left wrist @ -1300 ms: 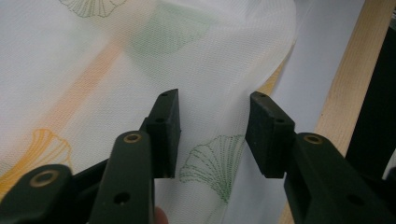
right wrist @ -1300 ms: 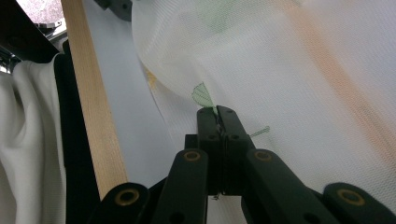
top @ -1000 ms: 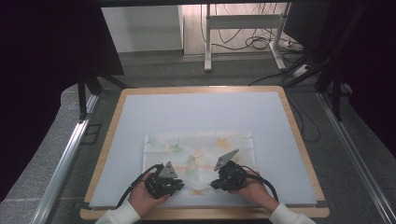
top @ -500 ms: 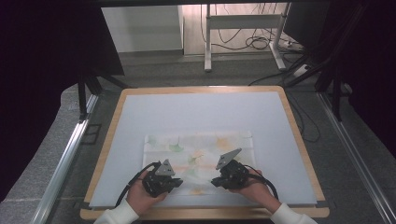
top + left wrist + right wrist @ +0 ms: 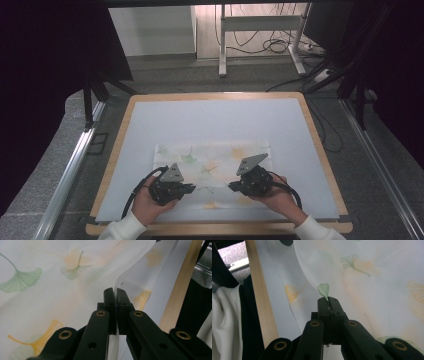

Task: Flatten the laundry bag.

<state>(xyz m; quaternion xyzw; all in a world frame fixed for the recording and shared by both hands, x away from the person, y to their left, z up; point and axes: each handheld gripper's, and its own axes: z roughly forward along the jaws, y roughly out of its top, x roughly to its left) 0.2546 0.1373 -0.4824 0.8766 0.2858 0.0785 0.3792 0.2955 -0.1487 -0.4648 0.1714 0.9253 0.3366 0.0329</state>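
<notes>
Both hands have risen a little since the earlier frames, lifting the near edge of the cloth [image 5: 212, 165] off the counter [image 5: 215, 120]. Most of that cloth (thin, white, printed with ginkgo leaves) lies flat on the near half of the counter. Its near edge is pinched at two points: the left gripper [image 5: 115, 296] is clamped on it, and so is the right gripper [image 5: 329, 303]. Judging from this, a fold away from the person is starting.

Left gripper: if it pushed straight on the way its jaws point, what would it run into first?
The left gripper is shut on the ginkgo-leaf cloth, and more of that cloth lies just ahead, so it would probably meet that first; depth is hard to judge.
</notes>
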